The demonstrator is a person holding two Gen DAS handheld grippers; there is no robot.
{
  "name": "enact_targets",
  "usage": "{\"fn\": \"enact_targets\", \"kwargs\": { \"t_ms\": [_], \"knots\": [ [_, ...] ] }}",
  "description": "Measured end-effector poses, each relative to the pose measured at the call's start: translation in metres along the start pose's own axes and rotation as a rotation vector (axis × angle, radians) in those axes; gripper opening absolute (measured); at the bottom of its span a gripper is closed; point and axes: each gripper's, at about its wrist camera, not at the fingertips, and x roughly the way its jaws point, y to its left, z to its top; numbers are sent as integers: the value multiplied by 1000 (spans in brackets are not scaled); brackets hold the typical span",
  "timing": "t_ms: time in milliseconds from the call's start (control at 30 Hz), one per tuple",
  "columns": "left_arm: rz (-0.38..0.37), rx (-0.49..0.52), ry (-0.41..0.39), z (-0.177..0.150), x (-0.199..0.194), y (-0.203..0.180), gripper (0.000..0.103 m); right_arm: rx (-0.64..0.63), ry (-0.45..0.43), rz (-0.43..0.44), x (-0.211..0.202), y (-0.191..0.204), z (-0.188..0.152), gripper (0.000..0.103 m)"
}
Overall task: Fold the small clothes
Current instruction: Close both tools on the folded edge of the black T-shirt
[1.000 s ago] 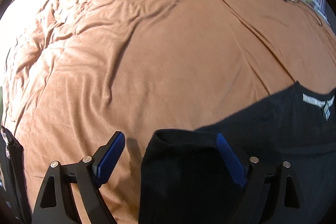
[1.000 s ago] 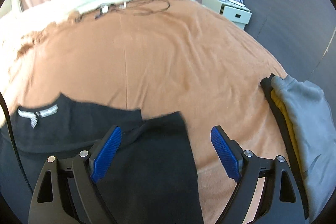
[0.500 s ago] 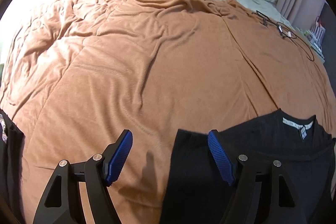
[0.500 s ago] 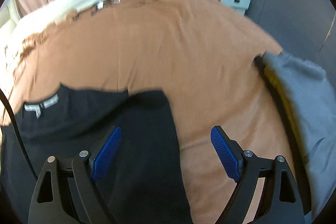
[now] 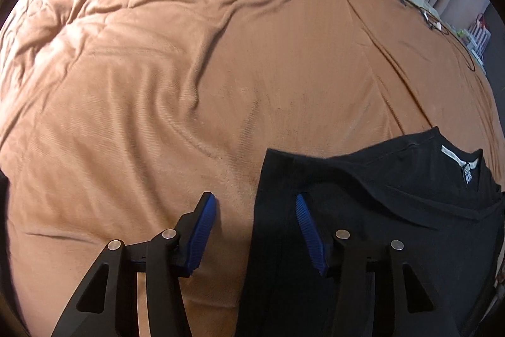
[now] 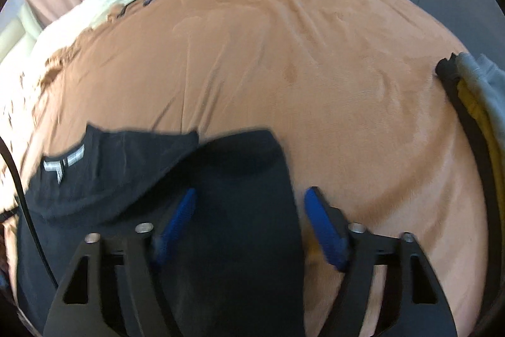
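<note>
- Narrowed since the earlier frame: both claws' spread.
- Left gripper (image 5: 255, 229): jaws parted, astride the black shirt (image 5: 363, 210) edge at 6 o'clock.
- Right gripper (image 6: 249, 226): likewise parted, nothing pinched.
- Risk judged: only one layer caught, fold skewed.
- Folded pile (image 6: 473, 97): 3 o'clock, on the blanket (image 6: 284, 52).

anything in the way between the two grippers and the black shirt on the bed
Nothing visible does. The left gripper is open right at the left edge of the black shirt, and the right gripper is open at its right edge. Only bare orange blanket lies around it.
</note>
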Motion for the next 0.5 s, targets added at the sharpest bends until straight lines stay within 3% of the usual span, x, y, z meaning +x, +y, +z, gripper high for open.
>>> {"fn": "enact_targets", "kwargs": {
  "t_ms": [167,233,267,300,333,400,500],
  "knots": [
    [-14,-21,-20,10,7,0,52,26,15,39,9,-3,11,44],
    [-23,-19,-26,12,6,-1,41,18,17,42,9,1,9,34],
    [-28,-13,-31,13,4,-3,30,10,16,43,10,2,8,30],
    [-31,-9,-33,14,4,-5,11,9,17,45,9,4,7,17],
    [-12,-3,-33,14,3,-7,6,13,10,47,8,2,8,7],
    [-1,-5,-49,14,-1,-10,4,37,-13,69,-2,1,5,1],
    [-3,-12,-78,12,-8,-10,4,55,-54,97,-18,-4,3,1]
  ]
}}
